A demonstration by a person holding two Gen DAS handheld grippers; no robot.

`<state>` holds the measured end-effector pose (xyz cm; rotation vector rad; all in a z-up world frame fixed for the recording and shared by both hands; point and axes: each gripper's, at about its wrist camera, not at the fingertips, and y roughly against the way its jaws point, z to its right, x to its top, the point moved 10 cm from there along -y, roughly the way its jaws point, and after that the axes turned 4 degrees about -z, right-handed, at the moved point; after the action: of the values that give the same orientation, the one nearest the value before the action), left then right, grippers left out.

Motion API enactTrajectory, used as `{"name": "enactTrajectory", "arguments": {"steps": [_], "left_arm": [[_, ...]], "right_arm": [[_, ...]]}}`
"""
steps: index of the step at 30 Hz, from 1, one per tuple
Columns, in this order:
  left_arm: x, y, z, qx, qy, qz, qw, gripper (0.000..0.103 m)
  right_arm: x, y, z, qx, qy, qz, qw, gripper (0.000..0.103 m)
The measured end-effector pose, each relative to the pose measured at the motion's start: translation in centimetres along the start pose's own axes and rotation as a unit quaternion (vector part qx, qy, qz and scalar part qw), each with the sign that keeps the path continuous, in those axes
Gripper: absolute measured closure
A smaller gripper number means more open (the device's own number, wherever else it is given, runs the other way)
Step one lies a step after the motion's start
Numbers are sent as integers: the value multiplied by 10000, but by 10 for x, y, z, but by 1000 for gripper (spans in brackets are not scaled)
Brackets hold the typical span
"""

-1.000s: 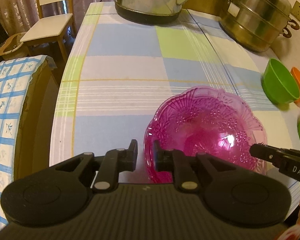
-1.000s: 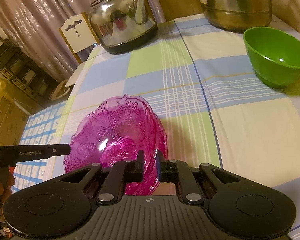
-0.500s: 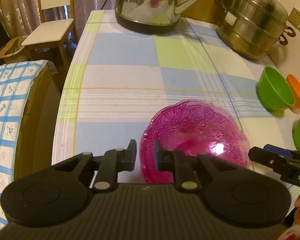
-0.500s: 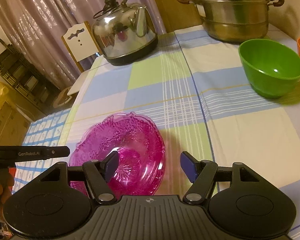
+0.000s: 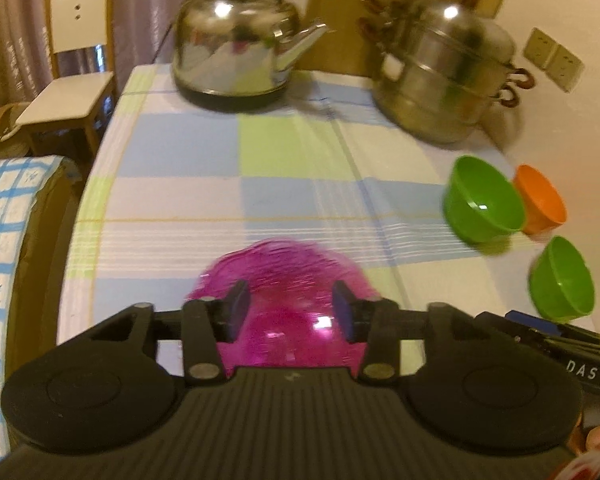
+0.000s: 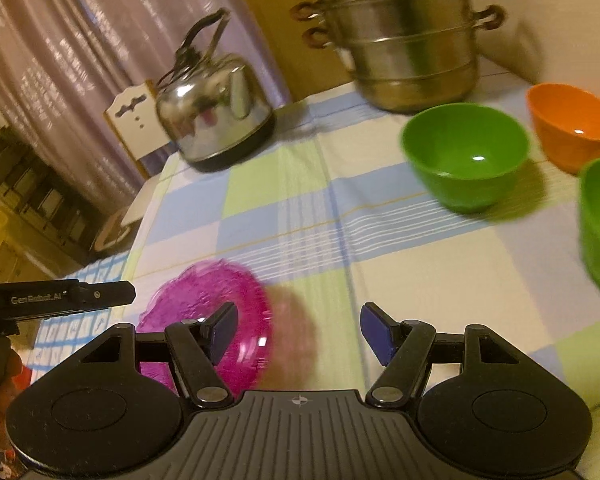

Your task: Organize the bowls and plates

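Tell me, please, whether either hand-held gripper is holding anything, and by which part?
Nothing is held. The left hand-held gripper and right hand-held gripper are both open, and the pink glass bowl rests on the table.

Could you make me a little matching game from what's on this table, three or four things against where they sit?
Things:
1. pink dish
2. kettle
3. steamer pot
4. orange bowl

Places:
A. far end of the table, toward the chair
B. near edge, just ahead of the open left gripper
C. right side, just behind a green bowl
D. far right corner, by the wall

Pairs: 1-B, 2-A, 3-D, 4-C
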<state>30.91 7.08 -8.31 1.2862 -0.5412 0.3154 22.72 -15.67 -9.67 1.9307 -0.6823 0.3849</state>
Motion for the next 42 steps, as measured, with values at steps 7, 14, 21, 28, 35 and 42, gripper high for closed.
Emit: {"name": "enactTrajectory", "arguments": {"steps": [7,14,21,28,35,42], "left_arm": [[5,6,60,-271,-279,116,9992,30],[7,6,111,-563,-444,132,9973,17],[5,7,146,-751,-473,198,9959,14],[3,5,168,-821,-345,194,9958,13],[3,-22,184,-776,-269,165,9965,13],[6,-54,196,-823,-159,83,9964,13]], "right_arm": [[6,37,44,-259,-327,226,9989,35],[6,72,86,-518,-640,434,9957,35],[7,94,108,-570,-752,628,9936,35],[10,111,123,-528,-866,758,9919,35],[10,110,155,-488,-1231,808,9879,35],[11,101,182,-527,-1356,767,9864,35]]}}
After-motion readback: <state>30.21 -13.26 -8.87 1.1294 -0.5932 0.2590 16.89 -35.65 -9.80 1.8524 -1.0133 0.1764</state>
